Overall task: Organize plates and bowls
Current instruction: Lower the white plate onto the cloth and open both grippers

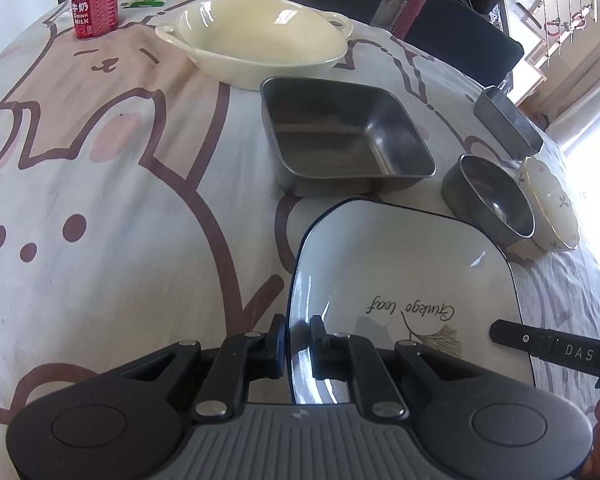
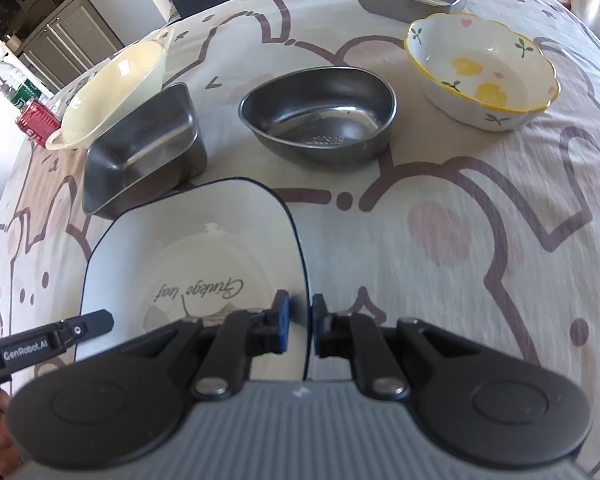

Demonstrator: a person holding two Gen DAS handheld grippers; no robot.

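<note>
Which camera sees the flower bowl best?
The right wrist view: the flower bowl shows whole, with its yellow flowers inside. In the left wrist view it sits at the edge, partly behind a metal bowl and washed out by glare.

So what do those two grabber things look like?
Both match. The left gripper and right gripper have black linked arms, silver rivets, a ribbed grey body, and blue pads on black fingers. White lettering marks their sides.

place: home dining room | signs: cartoon tablecloth (image 1: 100, 200), dining chairs (image 1: 460, 36), kitchen cabinets (image 2: 72, 36), milk can (image 1: 95, 5)
</note>
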